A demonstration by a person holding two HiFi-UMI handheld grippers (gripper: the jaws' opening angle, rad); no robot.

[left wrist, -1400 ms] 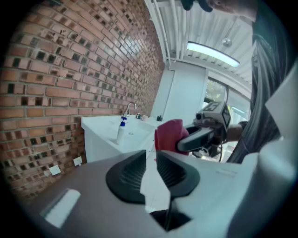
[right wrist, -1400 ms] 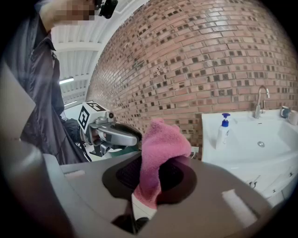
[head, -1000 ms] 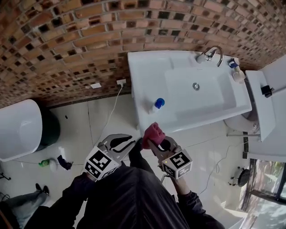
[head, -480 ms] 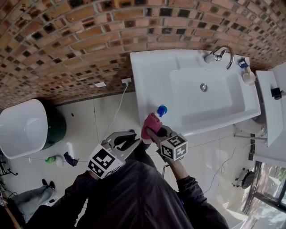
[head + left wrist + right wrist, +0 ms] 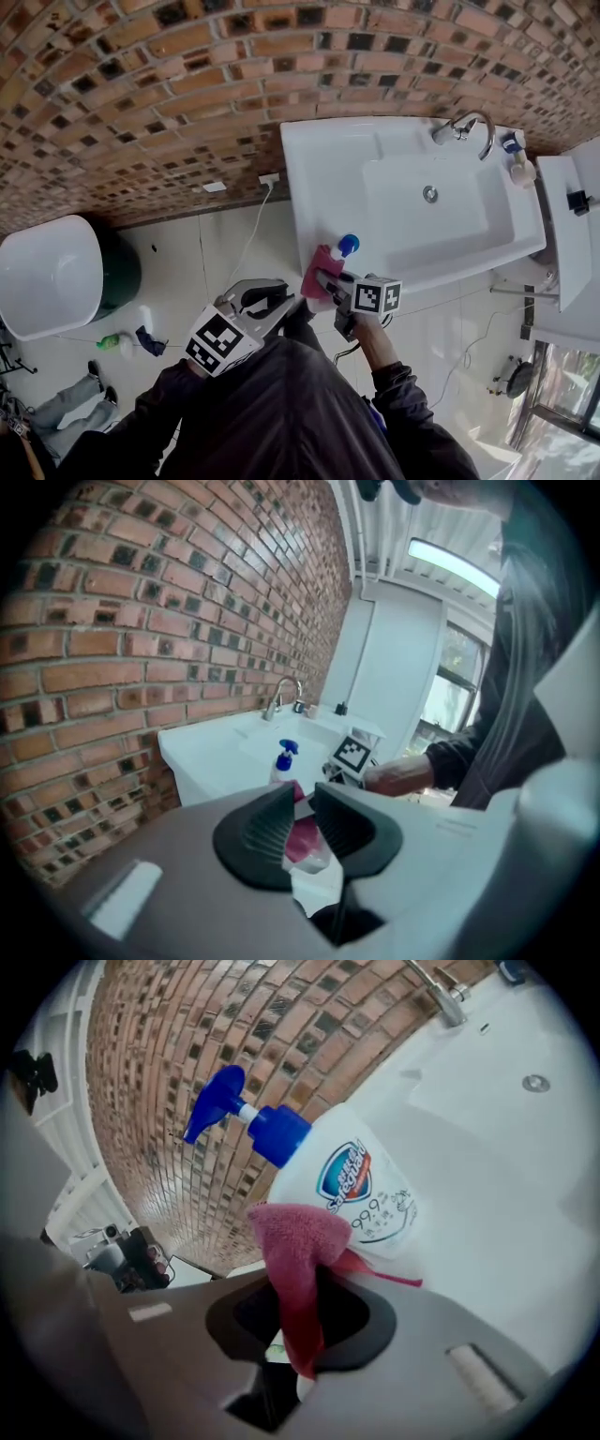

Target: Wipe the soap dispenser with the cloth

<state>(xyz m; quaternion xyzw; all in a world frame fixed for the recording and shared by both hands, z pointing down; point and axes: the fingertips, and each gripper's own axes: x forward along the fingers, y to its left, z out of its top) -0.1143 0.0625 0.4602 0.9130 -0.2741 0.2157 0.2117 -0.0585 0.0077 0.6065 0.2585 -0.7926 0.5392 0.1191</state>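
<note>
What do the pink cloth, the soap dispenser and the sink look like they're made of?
The cloth looks like microfibre or terry: matte, fuzzy nap, limp folds. The soap dispenser is probably plastic: smooth white body, printed label, blue pump. The sink seems glazed ceramic, possibly acrylic: glossy, seamless white.
</note>
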